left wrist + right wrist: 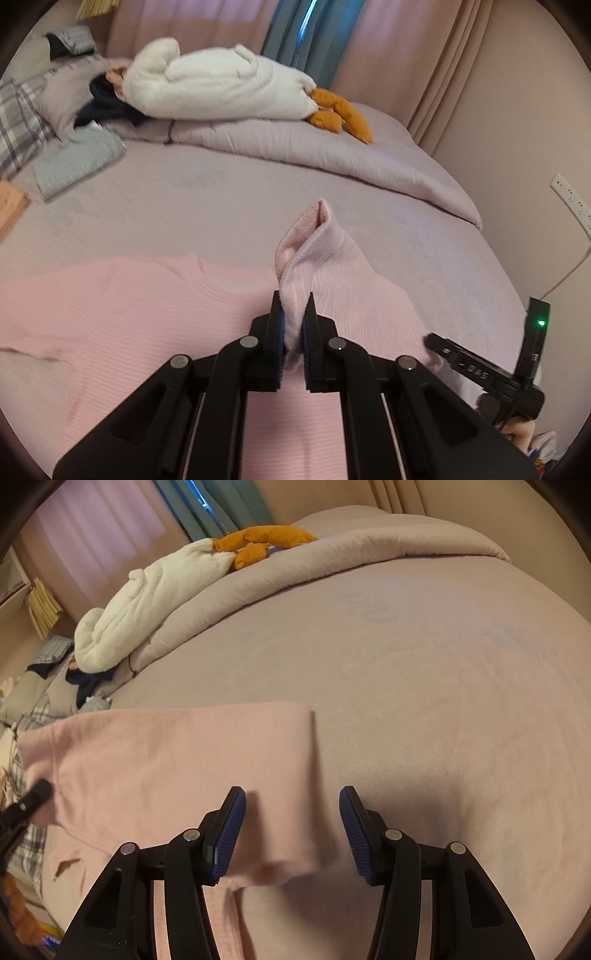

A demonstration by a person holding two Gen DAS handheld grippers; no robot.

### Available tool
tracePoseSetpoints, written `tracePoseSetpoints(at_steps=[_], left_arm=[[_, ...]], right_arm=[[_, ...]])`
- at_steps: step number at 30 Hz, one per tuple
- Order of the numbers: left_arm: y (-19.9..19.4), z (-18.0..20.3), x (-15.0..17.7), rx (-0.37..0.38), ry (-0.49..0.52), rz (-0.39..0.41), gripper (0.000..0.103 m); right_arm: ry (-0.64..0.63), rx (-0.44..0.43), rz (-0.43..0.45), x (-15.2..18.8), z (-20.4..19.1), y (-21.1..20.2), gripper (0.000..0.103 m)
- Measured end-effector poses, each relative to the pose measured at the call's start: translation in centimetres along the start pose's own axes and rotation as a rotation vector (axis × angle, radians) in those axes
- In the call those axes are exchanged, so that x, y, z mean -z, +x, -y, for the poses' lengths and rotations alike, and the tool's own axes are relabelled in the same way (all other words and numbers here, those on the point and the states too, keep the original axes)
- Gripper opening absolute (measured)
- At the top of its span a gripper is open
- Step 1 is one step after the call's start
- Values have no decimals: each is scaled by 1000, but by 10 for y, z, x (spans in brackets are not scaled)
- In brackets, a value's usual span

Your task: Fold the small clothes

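Left gripper (293, 310) pinches the pink garment's (122, 306) sleeve (right jaws parted).

I read only partial white letters "DAS" on right gripper (476, 373) body, left wrist view; nothing else legible.

Wide bed (229, 206) under mauve cover, rolled duvet (332, 155) along far side, pink curtains (388, 44), teal curtain (291, 33), power strip (570, 201) on wall
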State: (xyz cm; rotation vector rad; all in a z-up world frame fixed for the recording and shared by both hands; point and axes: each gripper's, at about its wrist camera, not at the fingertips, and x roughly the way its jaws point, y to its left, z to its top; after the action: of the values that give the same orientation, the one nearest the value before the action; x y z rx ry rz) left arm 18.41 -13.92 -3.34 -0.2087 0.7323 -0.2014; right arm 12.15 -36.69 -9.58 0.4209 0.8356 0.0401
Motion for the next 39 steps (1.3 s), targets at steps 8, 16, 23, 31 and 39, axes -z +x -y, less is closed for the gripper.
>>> tracePoseSetpoints(at_steps=[8,16,23,31,39], left_arm=[[-24,-43,-15,-101,-41,49,7],[-43,-81,-18,-173,-48,29,7],[-47,-126,-13,-212,-58,-39,7],[-42,-155,-7,-197,-73,-78,7],[-12,-182,6,-205,-70,-169,7]], right_arm=[[-15,-2,-9,0,-4,4,53],[-77,-25,-14,6,-25,6,53],[-115,-57,-60,11,-57,17,51],[-109,-5,-116,17,-72,27,37],[-86,95,-185,31,-72,45,37]])
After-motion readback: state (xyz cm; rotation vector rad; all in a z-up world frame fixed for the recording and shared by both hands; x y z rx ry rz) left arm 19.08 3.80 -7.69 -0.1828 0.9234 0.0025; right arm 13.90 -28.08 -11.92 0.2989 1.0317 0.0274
